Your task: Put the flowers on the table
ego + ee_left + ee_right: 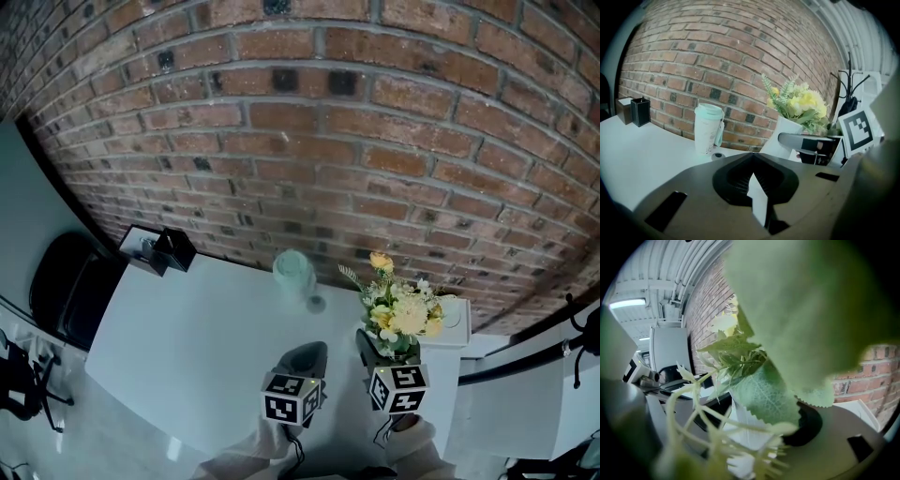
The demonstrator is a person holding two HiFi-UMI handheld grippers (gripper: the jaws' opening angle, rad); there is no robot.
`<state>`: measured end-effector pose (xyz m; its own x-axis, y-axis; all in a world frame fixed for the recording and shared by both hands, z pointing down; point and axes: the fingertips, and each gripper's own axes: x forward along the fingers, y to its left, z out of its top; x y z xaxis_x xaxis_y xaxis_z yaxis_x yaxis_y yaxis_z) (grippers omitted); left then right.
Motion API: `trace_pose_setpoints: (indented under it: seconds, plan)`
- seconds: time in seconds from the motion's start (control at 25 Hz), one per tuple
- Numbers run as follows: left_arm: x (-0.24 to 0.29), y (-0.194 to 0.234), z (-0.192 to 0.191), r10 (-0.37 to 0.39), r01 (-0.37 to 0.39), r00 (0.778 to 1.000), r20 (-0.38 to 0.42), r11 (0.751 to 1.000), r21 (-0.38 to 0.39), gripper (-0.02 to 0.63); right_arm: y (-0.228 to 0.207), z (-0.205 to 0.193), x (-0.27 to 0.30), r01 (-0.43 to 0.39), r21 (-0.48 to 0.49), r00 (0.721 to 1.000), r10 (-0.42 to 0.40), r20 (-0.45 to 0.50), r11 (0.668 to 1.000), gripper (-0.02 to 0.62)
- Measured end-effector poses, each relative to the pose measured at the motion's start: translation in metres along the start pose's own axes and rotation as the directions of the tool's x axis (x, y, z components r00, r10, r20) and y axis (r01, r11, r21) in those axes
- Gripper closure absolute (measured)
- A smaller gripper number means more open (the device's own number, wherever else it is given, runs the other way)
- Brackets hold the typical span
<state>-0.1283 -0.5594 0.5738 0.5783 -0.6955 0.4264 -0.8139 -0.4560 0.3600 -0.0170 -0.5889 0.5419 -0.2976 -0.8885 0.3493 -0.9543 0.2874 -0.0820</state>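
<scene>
A bunch of yellow and white flowers point(400, 314) with green leaves stands in a white vase point(783, 135) over the right end of the white table point(187, 347). My right gripper point(374, 350) is shut on that vase, just under the blooms. In the right gripper view, leaves point(797, 319) fill most of the picture and hide the fingertips; the white vase point(743, 427) shows between the jaws. Whether the vase rests on the table is hidden. My left gripper point(307, 356) hovers just left of the flowers, shut and holding nothing point(751, 161).
A pale lidded cup point(293, 271) stands near the brick wall with a small round cap point(316, 303) beside it. A black holder point(175, 248) and a box point(141, 246) sit at the far left corner. A white box point(457, 326) lies behind the flowers. A black chair point(66, 286) stands left.
</scene>
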Motion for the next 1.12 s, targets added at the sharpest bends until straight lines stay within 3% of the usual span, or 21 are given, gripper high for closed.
trace_pose_setpoints:
  seconds: [0.72, 1.12]
  plan:
    - [-0.032, -0.005, 0.005, -0.015, 0.014, 0.999, 0.042, 1.0, 0.007, 0.6, -0.002, -0.013, -0.039, 0.108, 0.054, 0.994, -0.107, -0.03, 0.993, 0.327]
    - [-0.067, -0.028, 0.003, -0.085, 0.081, 0.995, 0.059, 0.995, 0.056, 0.6, 0.021, -0.004, -0.09, 0.156, 0.103, 0.987, -0.16, 0.028, 0.982, 0.33]
